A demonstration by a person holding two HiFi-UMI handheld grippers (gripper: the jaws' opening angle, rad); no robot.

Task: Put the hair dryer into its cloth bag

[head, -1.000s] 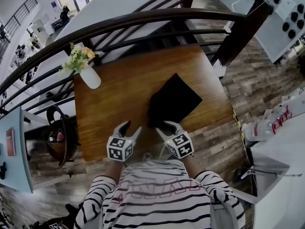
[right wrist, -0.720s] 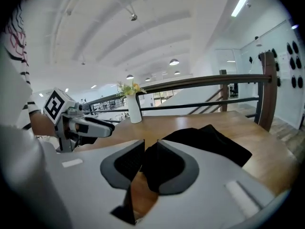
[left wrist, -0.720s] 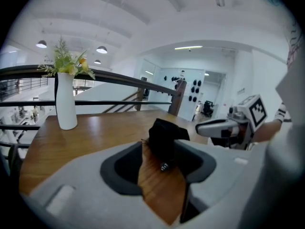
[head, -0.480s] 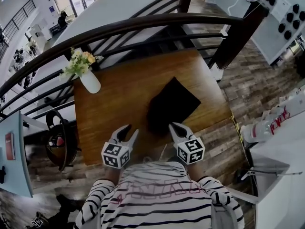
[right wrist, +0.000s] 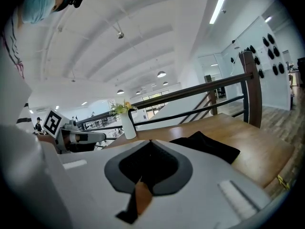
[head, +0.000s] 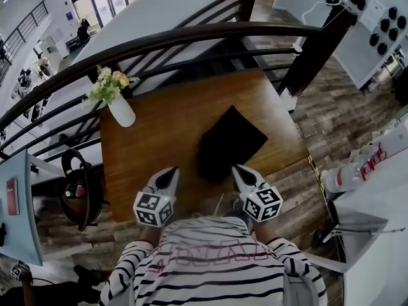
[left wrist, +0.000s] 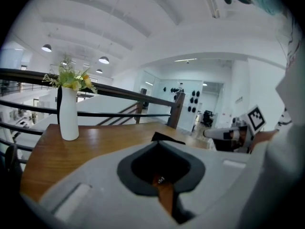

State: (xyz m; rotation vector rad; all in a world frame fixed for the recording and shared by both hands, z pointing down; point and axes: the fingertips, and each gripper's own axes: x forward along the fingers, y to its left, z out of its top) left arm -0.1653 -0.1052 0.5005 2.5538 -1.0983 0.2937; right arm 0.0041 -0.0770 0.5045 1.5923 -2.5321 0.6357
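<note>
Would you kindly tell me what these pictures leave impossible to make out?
Hair dryer: seen in no view; whether it lies inside the black bag, the cloth hides.
Bag, left gripper view: the shut left gripper covers all but one corner.
Table near edge, head view: partly behind the person's shirt.

Left tongs [head: 172, 171] and right tongs [head: 236, 169]: jaws just closed, nothing between them; both raised; right tongs shifted off the bag [head: 231, 139], now just to their left.
</note>
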